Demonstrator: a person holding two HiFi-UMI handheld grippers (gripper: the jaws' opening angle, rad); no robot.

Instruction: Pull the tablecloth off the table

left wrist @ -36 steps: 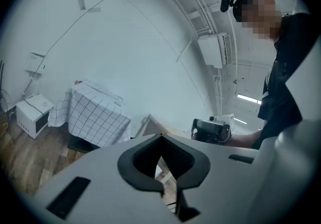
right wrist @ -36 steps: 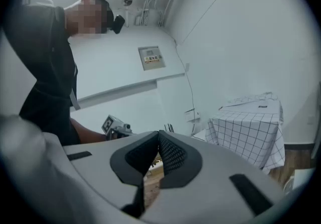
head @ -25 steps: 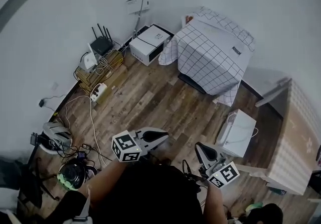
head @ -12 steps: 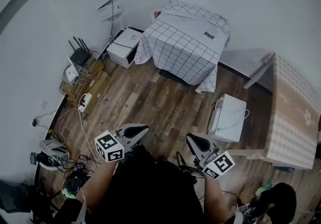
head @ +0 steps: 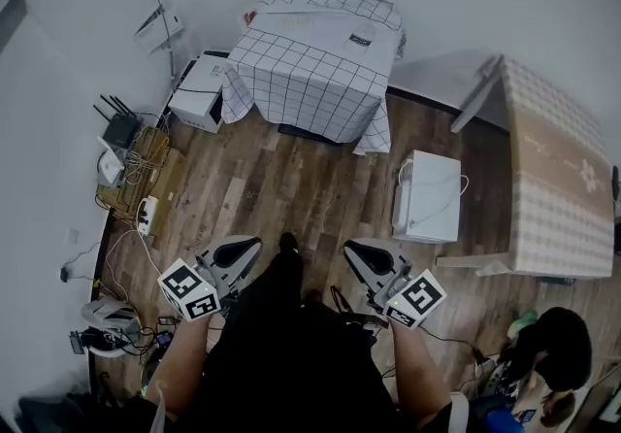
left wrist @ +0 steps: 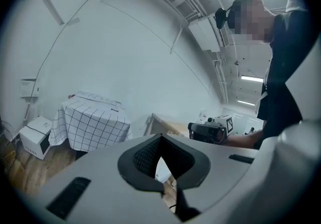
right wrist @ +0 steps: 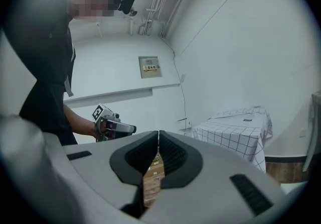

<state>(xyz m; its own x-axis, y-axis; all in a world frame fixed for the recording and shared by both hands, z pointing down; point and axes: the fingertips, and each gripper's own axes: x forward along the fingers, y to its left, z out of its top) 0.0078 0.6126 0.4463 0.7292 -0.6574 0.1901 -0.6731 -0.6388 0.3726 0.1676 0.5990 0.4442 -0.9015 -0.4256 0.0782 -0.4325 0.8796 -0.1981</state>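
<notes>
Head view: the checked tablecloth (head: pixel 312 67) lies fully draped over the table by the far wall, its corners hanging towards the wooden floor (head: pixel 291 188). The left gripper (head: pixel 245 249) and right gripper (head: pixel 357 254) are held low in front of the person, well apart from the tablecloth.

Left gripper view: jaws together, nothing between them; the tablecloth (left wrist: pixel 93 120) stands far ahead, to the left.

Right gripper view: jaws together, nothing held; the tablecloth (right wrist: pixel 235 135) is ahead, to the right.

Judgement: approach stage, pull not begun. The next move calls for closing on the table, opening the jaws and pinching a hanging edge
</notes>
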